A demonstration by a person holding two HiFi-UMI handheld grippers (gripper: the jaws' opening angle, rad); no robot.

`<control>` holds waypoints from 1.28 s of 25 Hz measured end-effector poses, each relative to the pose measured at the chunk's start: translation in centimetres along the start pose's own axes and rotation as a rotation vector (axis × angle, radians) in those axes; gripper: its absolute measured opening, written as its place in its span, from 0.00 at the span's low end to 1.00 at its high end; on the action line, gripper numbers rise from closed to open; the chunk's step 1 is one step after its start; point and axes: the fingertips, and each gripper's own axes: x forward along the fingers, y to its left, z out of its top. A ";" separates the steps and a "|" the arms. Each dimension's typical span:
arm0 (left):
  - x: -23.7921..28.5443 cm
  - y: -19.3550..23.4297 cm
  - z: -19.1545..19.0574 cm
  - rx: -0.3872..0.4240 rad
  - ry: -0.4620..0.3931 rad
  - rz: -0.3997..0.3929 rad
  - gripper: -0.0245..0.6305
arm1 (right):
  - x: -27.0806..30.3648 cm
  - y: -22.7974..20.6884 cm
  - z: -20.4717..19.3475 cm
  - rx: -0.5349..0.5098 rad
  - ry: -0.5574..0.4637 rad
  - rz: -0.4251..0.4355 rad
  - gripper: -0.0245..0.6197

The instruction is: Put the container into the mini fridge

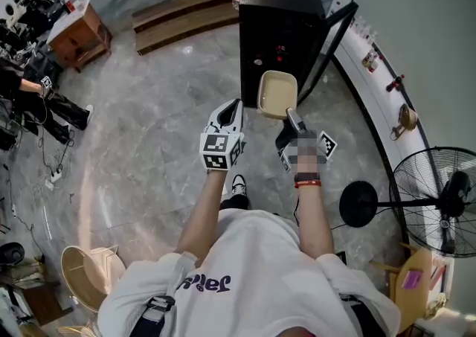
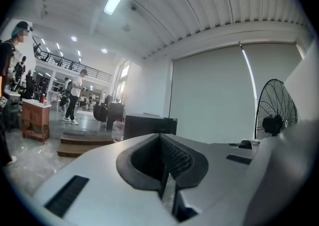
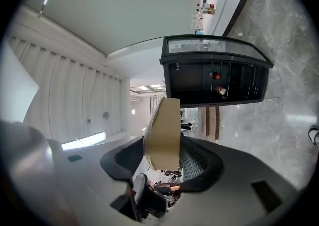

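- The container [image 1: 277, 94], a shallow beige tray, is in the air at our 12 o'clock, just short of the mini fridge [image 1: 279, 38] and not yet inside it.
- The right gripper [image 1: 291, 115] pinches it by the near rim, its jaws spread wide with a pad on either side of the wall. We judge this edge hold is chosen so the far end can go into the fridge first.
- The right gripper view shows the container [image 3: 163, 132] edge-on between the jaws, with the fridge's dark front [image 3: 214, 78] straight ahead and two small red lights on it.
- A thin dark panel at the fridge's 3 o'clock side looks like its door swung open, though we cannot be sure.
- The left gripper [image 1: 232, 108] hangs at the container's 8 o'clock, near it but apart. Its jaws are pressed together on nothing, so it seems to be kept out of the way.
- We judge the carry is nearly over; what remains is to reach forward, set the container on a shelf and let go.
- A standing fan [image 1: 439, 201] is at our 3 o'clock, well apart from the fridge.
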 end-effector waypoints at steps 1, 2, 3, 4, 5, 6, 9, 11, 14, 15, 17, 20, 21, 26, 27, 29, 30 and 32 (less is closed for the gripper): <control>0.9 0.8 0.0 -0.003 0.000 0.000 0.07 | 1.1 -0.3 0.2 -0.001 0.005 -0.006 0.41; 1.7 1.5 0.0 -0.006 0.002 0.000 0.07 | 2.1 -0.5 0.5 0.000 0.008 -0.011 0.41; 2.6 2.0 -0.1 -0.008 0.004 -0.002 0.07 | 3.1 -0.8 0.9 -0.001 0.009 -0.017 0.41; 3.6 2.6 -0.1 -0.010 0.005 -0.006 0.07 | 3.9 -1.1 1.3 -0.005 0.010 -0.025 0.41; 4.6 3.1 0.0 -0.010 0.006 -0.010 0.07 | 4.9 -1.3 1.8 -0.008 0.014 -0.031 0.41; 5.5 3.7 0.0 -0.008 0.006 -0.014 0.07 | 5.9 -1.4 2.1 -0.008 0.021 -0.030 0.41; 7.9 5.7 0.3 -0.005 0.007 -0.021 0.07 | 8.7 -2.0 2.7 -0.015 0.038 -0.021 0.41; 9.4 6.9 0.5 -0.004 0.011 -0.028 0.07 | 10.4 -2.3 3.3 -0.043 0.034 -0.034 0.41; 11.4 8.5 0.5 -0.007 0.021 -0.035 0.07 | 12.7 -3.2 4.7 -0.057 0.012 -0.051 0.41; 12.0 9.0 0.3 -0.012 0.026 -0.035 0.07 | 13.3 -3.6 5.0 -0.055 0.005 -0.052 0.41; 13.0 9.9 0.0 -0.021 0.032 -0.039 0.07 | 14.3 -4.3 5.6 -0.055 -0.005 -0.053 0.41; 14.3 10.6 -0.3 -0.030 0.034 -0.052 0.07 | 15.3 -5.2 6.1 -0.057 -0.014 -0.058 0.41; 14.8 10.9 -0.4 -0.034 0.037 -0.053 0.07 | 15.6 -5.7 6.4 -0.053 -0.021 -0.064 0.41; 17.1 11.6 -1.1 -0.042 0.050 -0.074 0.07 | 16.8 -7.5 7.5 -0.038 -0.048 -0.073 0.41; 17.7 11.7 -1.1 -0.041 0.050 -0.079 0.07 | 17.3 -7.7 7.9 -0.042 -0.046 -0.077 0.41; 18.9 11.7 -1.4 -0.039 0.054 -0.089 0.07 | 18.3 -8.2 9.0 -0.052 -0.045 -0.086 0.41; 19.6 11.7 -1.7 -0.036 0.058 -0.093 0.07 | 18.9 -8.5 9.6 -0.061 -0.041 -0.093 0.41; 21.2 11.8 -2.4 -0.030 0.067 -0.100 0.07 | 20.0 -9.4 10.8 -0.086 -0.018 -0.107 0.41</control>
